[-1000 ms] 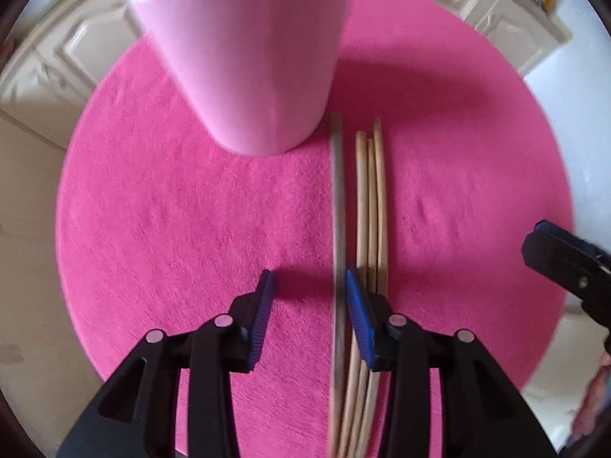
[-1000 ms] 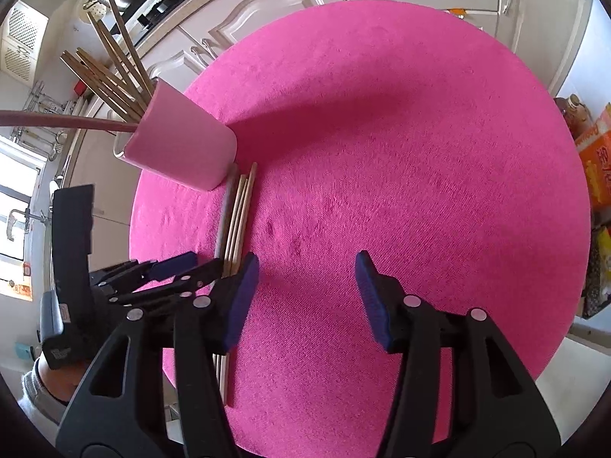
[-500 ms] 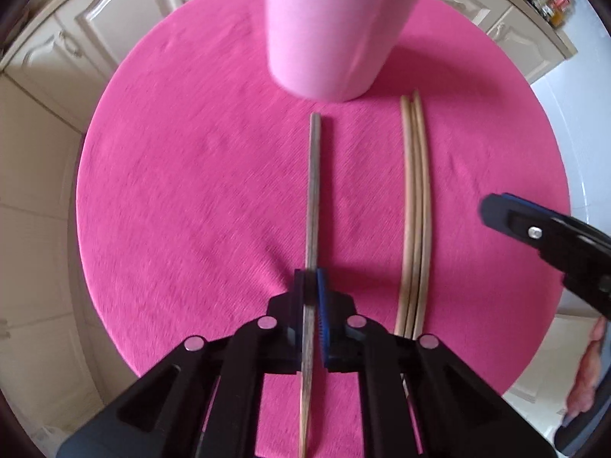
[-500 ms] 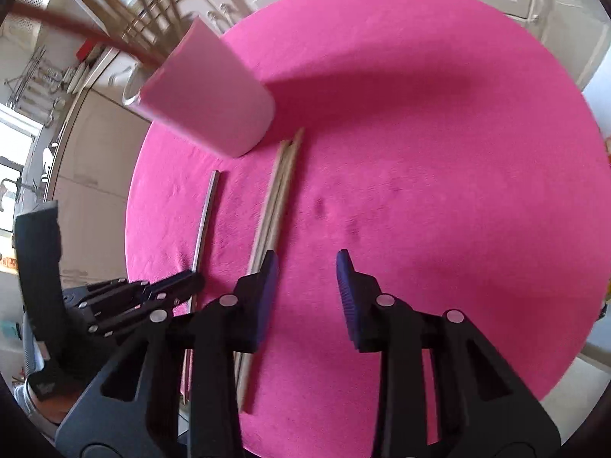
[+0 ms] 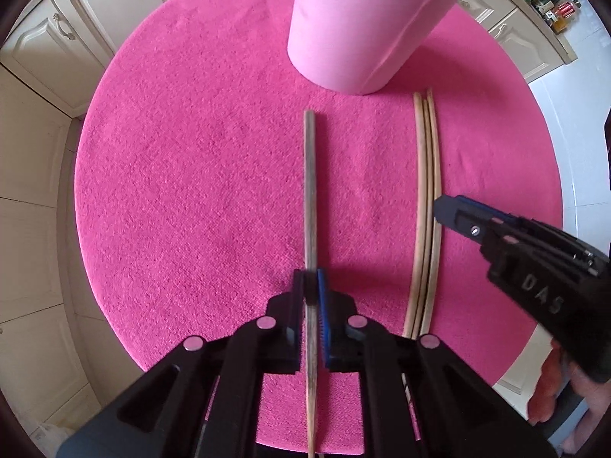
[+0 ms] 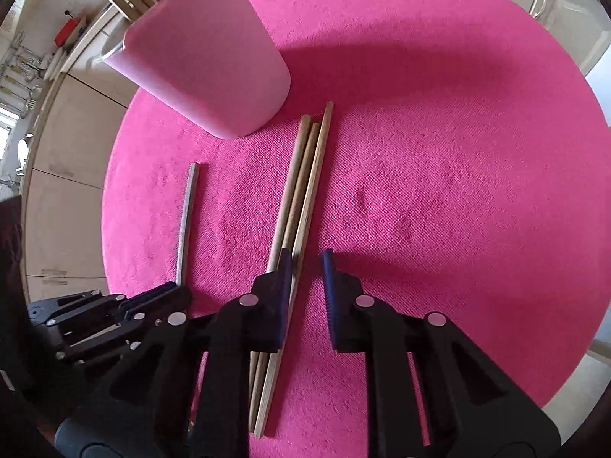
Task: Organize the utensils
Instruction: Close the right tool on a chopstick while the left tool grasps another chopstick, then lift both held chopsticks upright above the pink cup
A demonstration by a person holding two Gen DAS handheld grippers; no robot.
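My left gripper [image 5: 311,286] is shut on a dark wooden chopstick [image 5: 310,191] that points toward the pink cup [image 5: 366,23]; it also shows in the right wrist view [image 6: 186,225]. Three light wooden chopsticks [image 5: 425,206] lie side by side on the pink round mat [image 5: 191,175], to the right of the dark one. My right gripper [image 6: 307,267] is open, low over the near part of these light chopsticks [image 6: 301,191]; its left finger [image 6: 284,267] rests over them. The pink cup [image 6: 206,61] holds several more sticks.
Cream cabinet doors [image 5: 53,38] surround the mat on the far and left sides. Bottles [image 5: 553,4] stand on a counter at the far right. The right gripper's body [image 5: 534,267] sits at the right edge of the left wrist view.
My left gripper closed on the dark chopstick and carried it left, away from the three light ones. My right gripper moved in over the light chopsticks and narrowed its opening.
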